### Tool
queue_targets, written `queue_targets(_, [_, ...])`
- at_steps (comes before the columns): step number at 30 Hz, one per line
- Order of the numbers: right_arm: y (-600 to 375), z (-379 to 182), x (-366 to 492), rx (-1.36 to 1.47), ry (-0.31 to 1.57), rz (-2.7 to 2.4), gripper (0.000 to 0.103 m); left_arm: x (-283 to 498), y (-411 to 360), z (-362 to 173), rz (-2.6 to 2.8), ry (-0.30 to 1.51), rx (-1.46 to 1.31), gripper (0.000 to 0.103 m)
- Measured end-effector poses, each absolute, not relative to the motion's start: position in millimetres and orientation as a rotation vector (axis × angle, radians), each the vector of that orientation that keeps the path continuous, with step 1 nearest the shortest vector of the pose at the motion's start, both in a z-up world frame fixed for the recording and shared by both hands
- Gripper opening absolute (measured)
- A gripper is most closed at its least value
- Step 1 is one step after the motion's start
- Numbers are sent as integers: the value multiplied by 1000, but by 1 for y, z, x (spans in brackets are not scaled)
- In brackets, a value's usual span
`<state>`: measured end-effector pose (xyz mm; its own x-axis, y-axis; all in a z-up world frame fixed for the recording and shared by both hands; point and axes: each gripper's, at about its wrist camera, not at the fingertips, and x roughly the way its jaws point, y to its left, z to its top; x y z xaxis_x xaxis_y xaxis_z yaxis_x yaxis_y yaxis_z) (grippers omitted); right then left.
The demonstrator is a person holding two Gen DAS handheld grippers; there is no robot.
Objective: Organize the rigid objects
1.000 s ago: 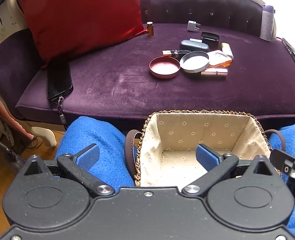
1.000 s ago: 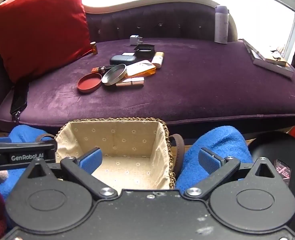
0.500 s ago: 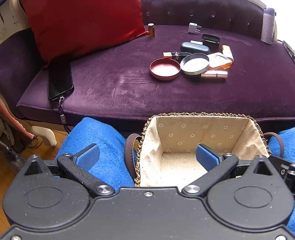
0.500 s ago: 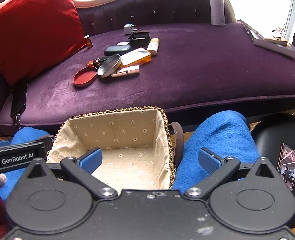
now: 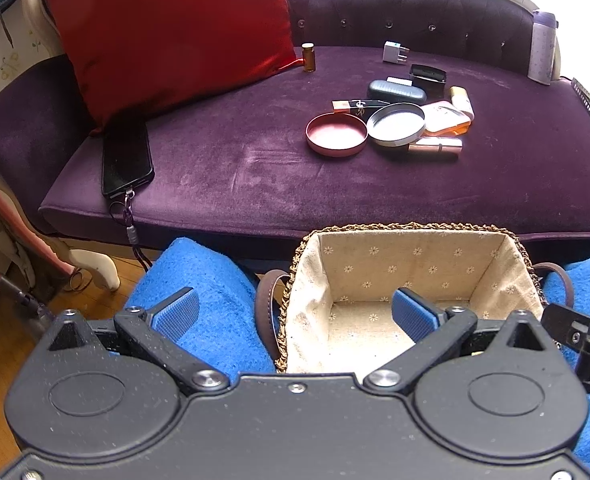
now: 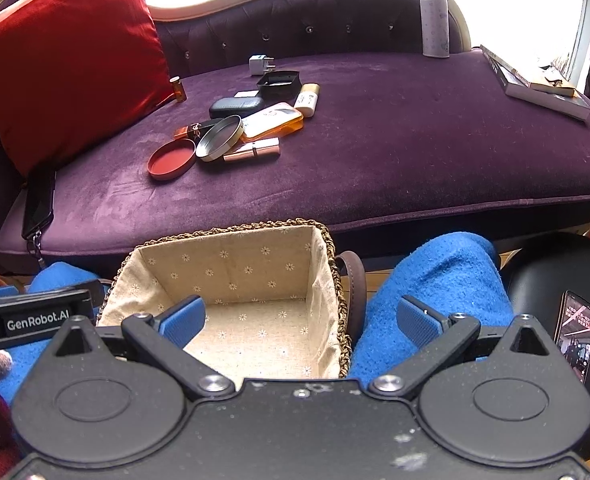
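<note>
A cloth-lined wicker basket (image 5: 411,236) (image 6: 231,236) rests empty between a person's blue-clad knees, in front of a purple sofa. On the sofa seat lies a cluster of small items: a red round lid (image 5: 336,134) (image 6: 171,159), a silver round tin (image 5: 396,123) (image 6: 219,137), a pink lipstick tube (image 5: 435,147) (image 6: 251,151), an orange flat case (image 6: 273,121), a dark glasses case (image 5: 394,91) (image 6: 235,106) and a black box (image 6: 277,84). My left gripper (image 5: 293,313) stands open over the basket's left rim. My right gripper (image 6: 301,318) is open over its right rim. Both hold nothing.
A red cushion (image 5: 167,28) leans at the sofa's left, with a black phone (image 5: 127,160) below it. A small amber vial (image 5: 308,57), a white plug adapter (image 5: 395,53), a lilac bottle (image 6: 434,20) and books (image 6: 543,88) sit farther back. Another phone (image 6: 577,332) lies on a black stool.
Both cameras have shifted slightly, so the sofa items sit a little lower in view. Both grippers stay open and empty; nothing on the sofa has moved.
</note>
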<state>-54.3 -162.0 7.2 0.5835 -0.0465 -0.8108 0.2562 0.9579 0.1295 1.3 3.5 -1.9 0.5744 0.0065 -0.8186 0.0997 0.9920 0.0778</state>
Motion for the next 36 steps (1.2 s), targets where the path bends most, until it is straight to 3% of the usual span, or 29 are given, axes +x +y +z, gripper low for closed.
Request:
queue_targets(12, [-162, 7, -51, 240, 942, -189, 98, 2, 5, -2, -45, 970, 106, 99])
queue_targets(36, [-163, 3, -51, 262, 946, -184, 99, 4, 3, -8, -60, 999, 119, 99])
